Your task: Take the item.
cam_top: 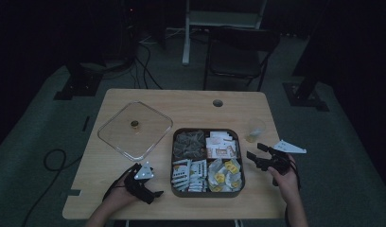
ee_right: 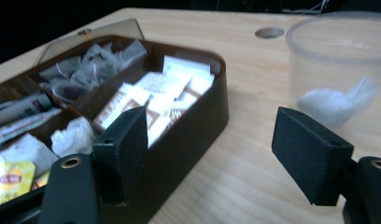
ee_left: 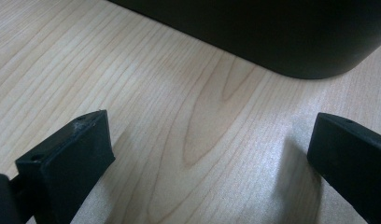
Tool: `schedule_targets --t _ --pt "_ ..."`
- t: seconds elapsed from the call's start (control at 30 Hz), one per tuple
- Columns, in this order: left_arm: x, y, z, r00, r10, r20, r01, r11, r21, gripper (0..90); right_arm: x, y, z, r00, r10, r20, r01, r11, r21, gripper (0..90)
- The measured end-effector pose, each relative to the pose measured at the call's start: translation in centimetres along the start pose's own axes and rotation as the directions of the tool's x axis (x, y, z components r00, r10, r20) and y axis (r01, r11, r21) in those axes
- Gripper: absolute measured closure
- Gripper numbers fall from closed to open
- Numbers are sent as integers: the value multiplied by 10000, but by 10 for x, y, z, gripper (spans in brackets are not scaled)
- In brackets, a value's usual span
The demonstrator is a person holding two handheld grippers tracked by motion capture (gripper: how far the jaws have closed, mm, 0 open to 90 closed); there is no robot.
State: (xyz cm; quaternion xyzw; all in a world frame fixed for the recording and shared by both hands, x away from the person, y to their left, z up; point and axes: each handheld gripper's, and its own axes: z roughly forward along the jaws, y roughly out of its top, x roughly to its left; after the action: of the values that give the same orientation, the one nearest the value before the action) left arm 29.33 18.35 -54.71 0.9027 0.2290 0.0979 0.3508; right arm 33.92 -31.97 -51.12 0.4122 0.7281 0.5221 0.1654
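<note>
The clear plastic cup (ee_right: 338,70) with a white tea bag (ee_right: 335,105) inside stands on the tabletop (cam_top: 191,106), just right of the brown compartment box (cam_top: 174,163). The right tongs (cam_top: 257,152), released and empty, lie just beside the cup, which sits ahead and slightly right of them. The left tongs (cam_top: 151,191), also released, rest far across the box.

In front of me I count one dark brown four-compartment tray (cam_top: 174,163), one clear square lid (cam_top: 116,135), one clear plastic cup (cam_top: 255,130) and two black hand-held grippers.
</note>
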Motion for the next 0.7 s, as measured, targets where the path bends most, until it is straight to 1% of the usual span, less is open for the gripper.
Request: schedule_targets --t 0.07,0.17,0.33,0.4,0.47,0.6,0.7 --pt "0 0 0 10000 -1 0 1 10000 0 5 0 -3 1 10000 10 17 -11 10000 8 264" --pt "0 0 0 10000 1 -1 -1 10000 3 5 1 -11 2 10000 6 -16 -6 9997 254 261" --pt "0 0 0 10000 0 0 0 10000 2 5 2 -20 5 9997 216 -134 -210 9986 479 262" --pt "0 0 0 10000 -2 -1 2 10000 2 5 3 -24 6 9997 235 -74 -230 9980 592 262" --pt "0 0 0 10000 1 -1 -1 10000 4 5 4 -26 6 9997 222 -70 -217 9974 691 262" --pt "0 0 0 10000 -2 0 2 10000 2 5 5 -28 8 9999 -42 131 27 9942 1074 262" --pt "0 0 0 10000 -1 -1 1 10000 2 5 5 -30 9 9998 -57 164 38 9934 1143 262"
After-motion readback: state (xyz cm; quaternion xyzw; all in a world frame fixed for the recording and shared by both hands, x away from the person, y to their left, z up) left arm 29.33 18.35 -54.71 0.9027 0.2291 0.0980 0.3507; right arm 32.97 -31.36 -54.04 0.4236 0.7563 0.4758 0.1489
